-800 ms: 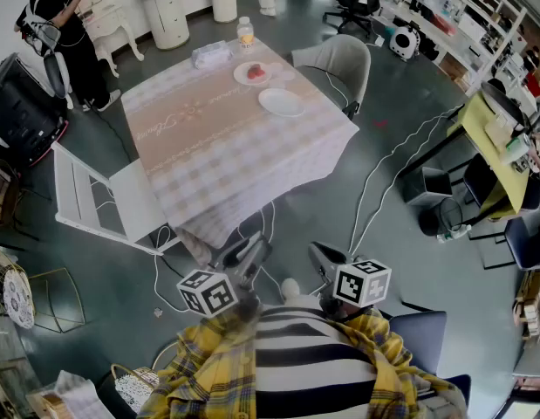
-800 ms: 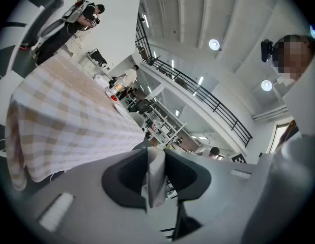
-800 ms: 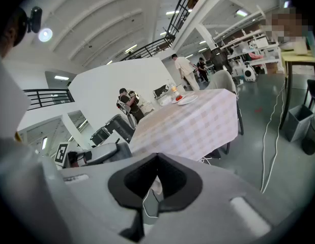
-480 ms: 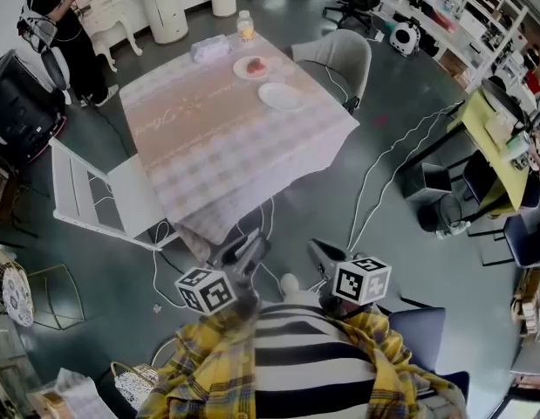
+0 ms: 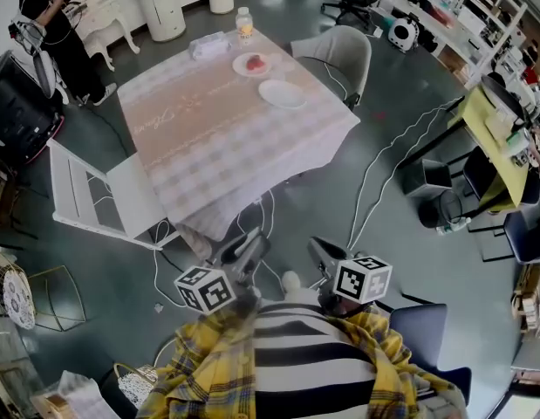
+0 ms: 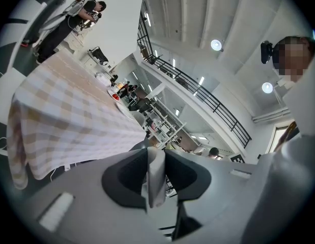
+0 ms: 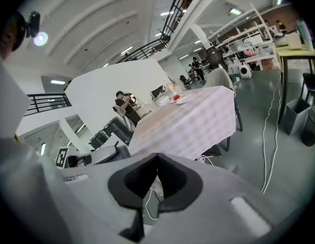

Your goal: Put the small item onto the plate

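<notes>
Far ahead of me stands a table with a checked cloth (image 5: pixel 226 138). At its far end a small red item (image 5: pixel 255 61) lies on a white plate (image 5: pixel 243 67), and an empty white plate (image 5: pixel 283 94) sits a little nearer. Both plates show tiny in the left gripper view, the red item (image 6: pixel 115 96) among them, and the empty plate (image 7: pixel 185 98) shows in the right gripper view. My left gripper (image 5: pixel 255 243) and right gripper (image 5: pixel 318 250) are held close to my body, well short of the table. Both have their jaws together with nothing between them.
A bottle (image 5: pixel 244 26) and a tissue box (image 5: pixel 209 47) stand at the table's far edge. A white chair (image 5: pixel 99 199) is at the table's left and a grey chair (image 5: pixel 339 59) at its right. Cables (image 5: pixel 383 182) run over the floor. A person (image 5: pixel 56 33) stands far left.
The table has shifted slightly up and left in the head view, and the person at the far left has stepped a little. Both grippers stay where they were.
</notes>
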`<state>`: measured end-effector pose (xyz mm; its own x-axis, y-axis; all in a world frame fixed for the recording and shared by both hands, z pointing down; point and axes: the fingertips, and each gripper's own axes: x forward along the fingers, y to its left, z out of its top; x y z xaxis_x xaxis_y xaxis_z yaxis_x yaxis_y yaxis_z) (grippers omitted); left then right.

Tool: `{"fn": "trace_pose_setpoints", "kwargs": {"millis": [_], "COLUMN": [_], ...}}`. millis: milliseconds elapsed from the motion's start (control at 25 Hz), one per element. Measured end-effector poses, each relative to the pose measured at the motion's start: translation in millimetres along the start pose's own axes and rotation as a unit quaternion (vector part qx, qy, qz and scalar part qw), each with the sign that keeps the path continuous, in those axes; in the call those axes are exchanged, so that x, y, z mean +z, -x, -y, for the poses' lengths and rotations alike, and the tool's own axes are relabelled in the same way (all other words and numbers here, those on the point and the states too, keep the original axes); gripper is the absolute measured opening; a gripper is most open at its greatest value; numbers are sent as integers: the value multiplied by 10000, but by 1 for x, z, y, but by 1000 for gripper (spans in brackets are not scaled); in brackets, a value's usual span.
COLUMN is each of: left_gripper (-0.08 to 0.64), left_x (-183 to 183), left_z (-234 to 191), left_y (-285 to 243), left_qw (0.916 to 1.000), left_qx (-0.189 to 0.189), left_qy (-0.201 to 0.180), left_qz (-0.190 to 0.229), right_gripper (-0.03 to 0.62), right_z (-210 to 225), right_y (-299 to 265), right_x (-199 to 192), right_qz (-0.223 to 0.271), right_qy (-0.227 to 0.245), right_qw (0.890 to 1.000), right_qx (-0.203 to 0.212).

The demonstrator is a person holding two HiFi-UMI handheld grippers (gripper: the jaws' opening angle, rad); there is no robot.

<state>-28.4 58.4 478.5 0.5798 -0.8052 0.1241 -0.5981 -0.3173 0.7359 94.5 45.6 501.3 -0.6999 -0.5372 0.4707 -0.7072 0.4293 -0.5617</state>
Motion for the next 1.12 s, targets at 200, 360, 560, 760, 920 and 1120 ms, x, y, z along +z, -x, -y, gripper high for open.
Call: {"fn": "trace_pose_setpoints", "kwargs": {"millis": [200,360,560,760,920,1120], "left_gripper": [91,91,91,91,91,91], "left_x": [1,4,6,8,10,20], "left_z": [-5,-13,-18,-25,-34,-44], "left_y": [10,21,41,56,61,50], "left_qw": [10000,9999,9998,9997,9998,9999], "left_qx": [-30,-83,-153,-204,-163,-124], "left_qy": [19,34,-20,-63,71,42], "left_qz": [-68,-105,-158,-150,-114,-107], "right_gripper": [0,0,0,0,0,0], "right_z": [-5,-14,-29,-48,-52,-38], "right_y": [-5,-11,-20,-31,-36,-45], "right_x": [-5,-11,-25,-29,-30,-19], "right_qz": [1,51,77,25,-45,-38], "right_qy": [-139,-176,-287,-126,-68,-111], "right_qw": [9999,9997,9993,9997,9996,9990], "right_qx": [-80,-166,-218,-212,-277,-420]}}
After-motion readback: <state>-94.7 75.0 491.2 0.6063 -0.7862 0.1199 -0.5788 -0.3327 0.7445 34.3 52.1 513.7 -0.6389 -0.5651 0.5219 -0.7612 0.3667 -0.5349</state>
